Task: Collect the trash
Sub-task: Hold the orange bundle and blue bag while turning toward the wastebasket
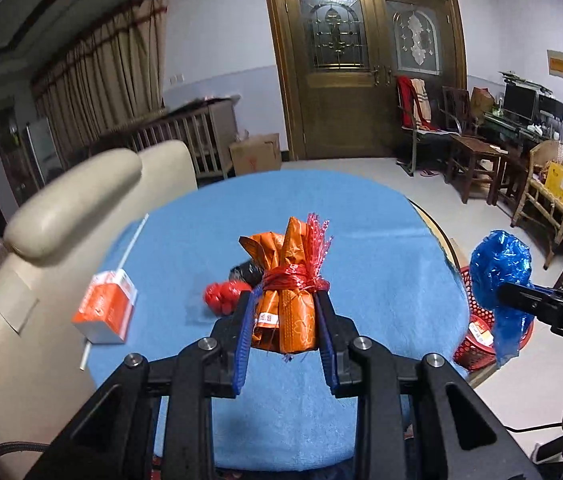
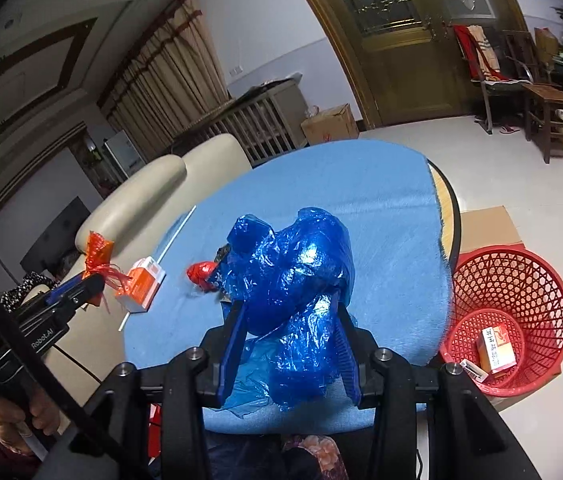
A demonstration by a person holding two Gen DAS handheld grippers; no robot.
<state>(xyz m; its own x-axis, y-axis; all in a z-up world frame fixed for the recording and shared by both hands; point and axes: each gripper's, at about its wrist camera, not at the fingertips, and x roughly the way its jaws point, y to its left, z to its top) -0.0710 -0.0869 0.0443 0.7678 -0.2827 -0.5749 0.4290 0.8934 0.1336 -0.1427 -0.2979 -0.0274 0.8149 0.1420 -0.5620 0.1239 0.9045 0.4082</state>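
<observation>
My left gripper (image 1: 283,300) is shut on an orange wrapper bundle (image 1: 287,280) tied with red net, held above the blue table cloth (image 1: 361,248). My right gripper (image 2: 291,312) is shut on a crumpled blue plastic bag (image 2: 293,280), held above the table's near right side. The blue bag also shows in the left wrist view (image 1: 499,268). On the cloth lie a red crumpled wrapper (image 1: 223,296), a black scrap (image 1: 245,272), an orange and white carton (image 1: 105,308) and a white straw (image 1: 133,240). A red mesh basket (image 2: 521,280) stands on the floor to the right and holds a small orange box (image 2: 497,348).
A cream leather sofa (image 1: 73,200) runs along the table's left side. Flat cardboard (image 2: 485,224) lies on the floor behind the basket. Wooden chairs (image 1: 473,160), a cardboard box (image 1: 255,152) and a wooden door (image 1: 361,60) stand further back.
</observation>
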